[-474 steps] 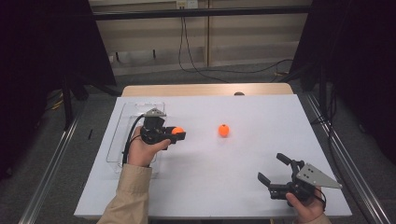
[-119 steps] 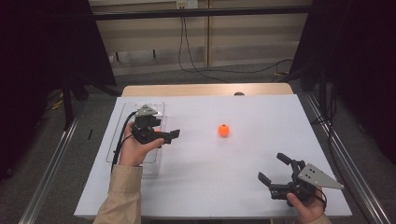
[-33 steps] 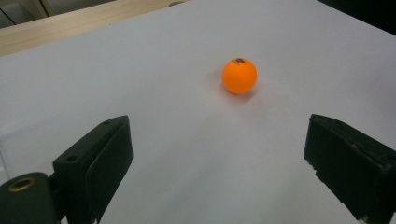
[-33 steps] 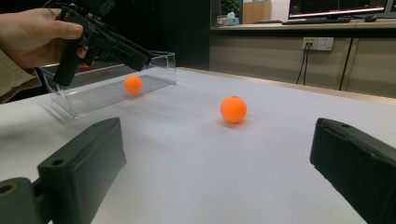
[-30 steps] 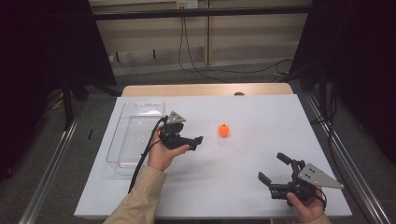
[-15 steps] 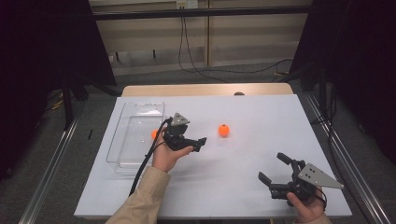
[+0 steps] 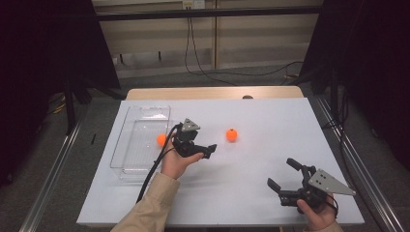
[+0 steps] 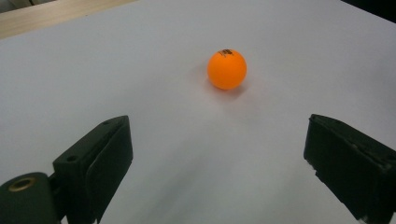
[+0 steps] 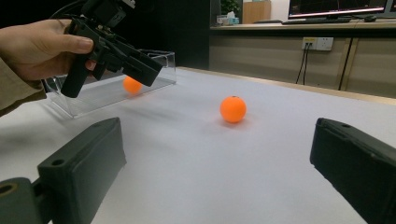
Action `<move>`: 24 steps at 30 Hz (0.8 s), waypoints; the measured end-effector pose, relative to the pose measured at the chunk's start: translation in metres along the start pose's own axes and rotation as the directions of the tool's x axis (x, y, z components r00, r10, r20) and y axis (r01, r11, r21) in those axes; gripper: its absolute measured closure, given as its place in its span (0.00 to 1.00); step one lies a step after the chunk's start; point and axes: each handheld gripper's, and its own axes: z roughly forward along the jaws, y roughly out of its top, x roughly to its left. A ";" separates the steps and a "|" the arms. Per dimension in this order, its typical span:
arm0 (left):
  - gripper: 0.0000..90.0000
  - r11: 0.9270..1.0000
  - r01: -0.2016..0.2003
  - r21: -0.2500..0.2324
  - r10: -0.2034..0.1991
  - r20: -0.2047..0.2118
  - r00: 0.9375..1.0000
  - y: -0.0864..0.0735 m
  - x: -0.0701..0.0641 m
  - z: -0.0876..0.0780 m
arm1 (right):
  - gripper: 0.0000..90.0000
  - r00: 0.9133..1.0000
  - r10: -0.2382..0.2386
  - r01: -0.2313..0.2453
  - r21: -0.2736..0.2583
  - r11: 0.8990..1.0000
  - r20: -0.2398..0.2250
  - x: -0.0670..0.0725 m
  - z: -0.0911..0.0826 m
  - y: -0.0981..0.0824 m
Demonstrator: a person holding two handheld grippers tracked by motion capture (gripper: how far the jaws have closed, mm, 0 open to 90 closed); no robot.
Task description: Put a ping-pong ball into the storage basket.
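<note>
One orange ball (image 7: 232, 135) rests on the white table, right of centre. A second orange ball (image 7: 161, 139) lies inside the clear tray (image 7: 138, 157) at the left. My left gripper (image 7: 209, 149) hovers between tray and loose ball, pointing right. Its jaws are open and empty, with the loose ball (image 8: 227, 69) a short way ahead of the left gripper (image 8: 217, 158). My right gripper (image 7: 283, 174) rests near the front right edge, open and empty. From the right gripper (image 9: 217, 172) I see the loose ball (image 9: 233, 109), the tray ball (image 9: 132, 85) and the left gripper (image 9: 140, 70).
The clear tray (image 9: 159, 63) stands along the table's left side. A wooden strip (image 7: 212, 93) borders the far edge. Cables (image 7: 154, 169) trail from the left gripper over the table. Dark frame posts stand on both sides beyond the table.
The left gripper, which earlier carried an orange ball to the tray, has moved right, away from the tray and nearer the loose ball. That ball now lies in the tray. The right gripper stayed still.
</note>
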 end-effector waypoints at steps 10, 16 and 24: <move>0.09 1.000 -0.004 0.006 0.004 -0.001 1.000 -0.001 -0.004 0.007 | 0.03 1.000 0.002 -0.002 -0.002 1.000 0.001 0.000 0.000 0.000; 0.09 1.000 -0.008 0.008 0.008 -0.003 1.000 -0.001 -0.006 0.011 | 0.03 1.000 0.003 -0.003 -0.001 1.000 0.001 0.000 0.000 0.000; 0.09 1.000 -0.016 0.012 0.016 -0.004 1.000 -0.001 -0.006 0.014 | 0.03 1.000 0.001 -0.001 0.000 1.000 0.002 0.000 0.000 0.000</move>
